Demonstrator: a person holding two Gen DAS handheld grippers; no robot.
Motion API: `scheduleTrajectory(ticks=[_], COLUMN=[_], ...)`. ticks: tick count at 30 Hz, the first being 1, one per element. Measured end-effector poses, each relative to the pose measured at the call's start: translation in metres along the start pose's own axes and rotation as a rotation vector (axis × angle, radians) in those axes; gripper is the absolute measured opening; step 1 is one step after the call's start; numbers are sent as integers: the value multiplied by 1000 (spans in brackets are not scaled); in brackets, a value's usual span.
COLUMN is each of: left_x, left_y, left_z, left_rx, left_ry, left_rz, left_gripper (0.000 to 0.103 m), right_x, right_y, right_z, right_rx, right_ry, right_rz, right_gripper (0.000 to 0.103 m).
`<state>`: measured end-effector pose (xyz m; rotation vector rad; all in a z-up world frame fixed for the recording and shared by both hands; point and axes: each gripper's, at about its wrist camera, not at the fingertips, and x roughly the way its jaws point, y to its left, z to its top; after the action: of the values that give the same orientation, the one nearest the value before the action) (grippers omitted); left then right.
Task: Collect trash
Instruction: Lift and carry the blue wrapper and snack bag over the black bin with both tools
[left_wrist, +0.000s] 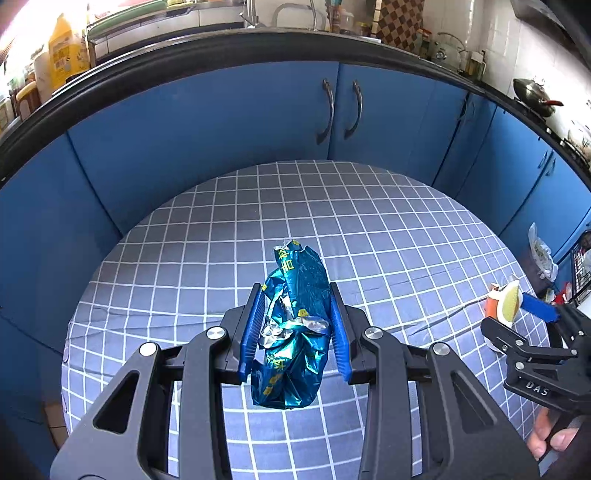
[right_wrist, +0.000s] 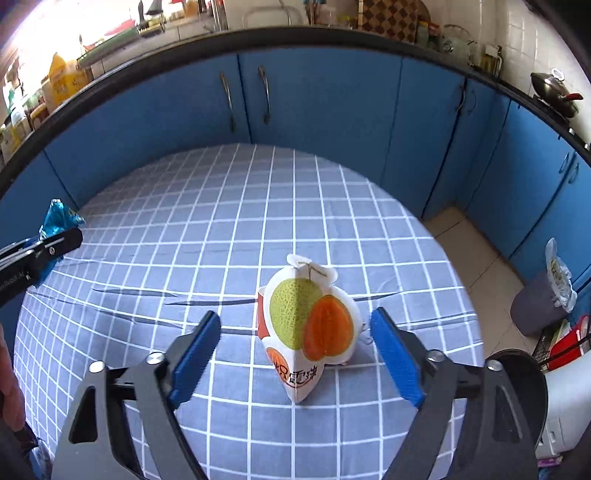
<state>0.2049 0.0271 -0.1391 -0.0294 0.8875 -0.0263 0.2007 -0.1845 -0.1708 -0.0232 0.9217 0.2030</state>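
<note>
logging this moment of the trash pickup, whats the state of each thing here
blue foil wrapper: crumpled, clamped in the left gripper, lifted off the table
melon carton: upright on the checked tablecloth, between the fingers, not touched
right gripper: open, a finger on each side of the carton
cupboard doors: closed
grey bin: on the floor, lined with a plastic bag

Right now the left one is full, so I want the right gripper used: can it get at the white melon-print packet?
Probably yes: the right gripper is open, its blue fingers either side of the white melon-print packet, nothing between.
</note>
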Motion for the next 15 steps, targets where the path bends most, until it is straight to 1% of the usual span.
scheduleTrajectory(ticks=[1, 2, 6, 9, 15], left_x=[2, 3, 5, 2, -16], left_y=[0, 0, -2, -4, -12], left_z=[0, -1, -1, -2, -6], left_rx=[1, 1, 6, 11, 29], left_ry=[3, 7, 14, 14, -9], left_rz=[0, -2, -6, -12, -17], left_gripper=[35, 35, 35, 35, 35], right_x=[3, 5, 0, -13, -42], right_y=[2, 1, 3, 6, 7], right_z=[0, 0, 0, -3, -7], right_rx=[-3, -7, -40, -59, -68], right_ry=[8, 16, 9, -17, -52], right_rz=[4, 8, 7, 10, 21], right_gripper=[62, 52, 41, 39, 38])
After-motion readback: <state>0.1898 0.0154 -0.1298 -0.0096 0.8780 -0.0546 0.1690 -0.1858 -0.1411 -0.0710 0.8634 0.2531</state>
